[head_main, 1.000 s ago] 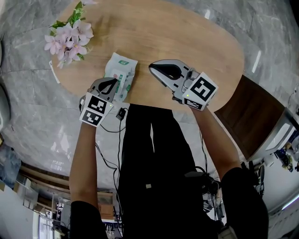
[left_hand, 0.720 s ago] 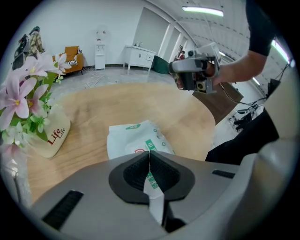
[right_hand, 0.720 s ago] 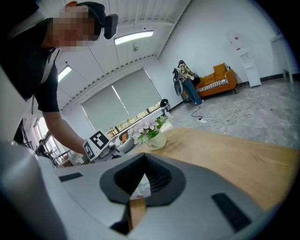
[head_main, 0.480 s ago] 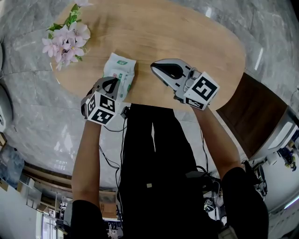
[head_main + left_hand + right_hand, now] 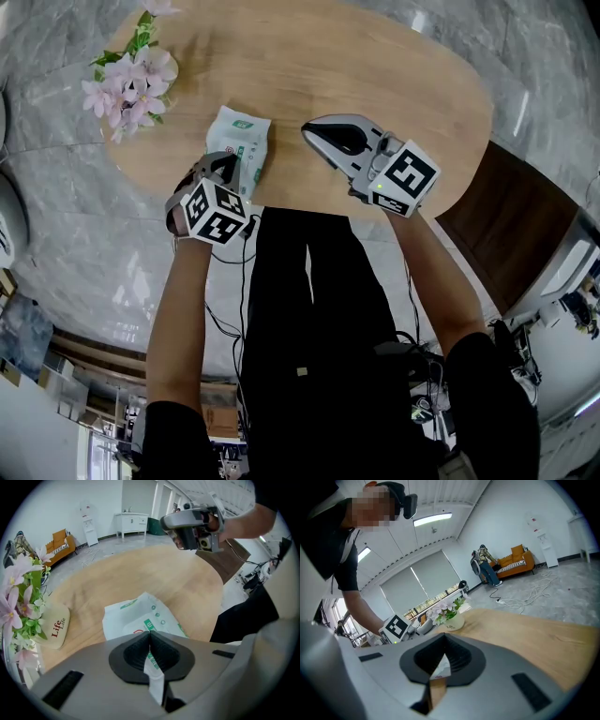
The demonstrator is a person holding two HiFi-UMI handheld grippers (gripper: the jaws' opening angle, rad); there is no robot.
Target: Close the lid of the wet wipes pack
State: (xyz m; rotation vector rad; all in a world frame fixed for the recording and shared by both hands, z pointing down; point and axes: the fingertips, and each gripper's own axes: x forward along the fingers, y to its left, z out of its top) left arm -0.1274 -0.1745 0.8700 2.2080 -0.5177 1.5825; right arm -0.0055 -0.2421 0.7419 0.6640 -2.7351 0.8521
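The white and green wet wipes pack [image 5: 240, 139] lies flat on the oval wooden table [image 5: 375, 56], close to the near edge. My left gripper [image 5: 225, 162] is shut and sits low over the pack's near end, with nothing between its jaws. In the left gripper view the pack [image 5: 140, 613] spreads out just beyond the shut left gripper [image 5: 149, 634]. Its lid is partly hidden by the jaws, so I cannot tell how it lies. My right gripper [image 5: 312, 132] hovers shut and empty above the table, to the right of the pack. The right gripper [image 5: 443, 638] points toward the left hand.
A white vase [image 5: 54, 627] of pink flowers [image 5: 127, 80] stands at the table's far left. A brown chair [image 5: 497, 234] is at the right, beside the table. A cable with a small black box [image 5: 246, 227] hangs at the near edge by my left hand.
My left gripper has turned at the wrist, so its marker cube swung right, and it has edged a little toward the pack. The right gripper and the pack have barely moved.
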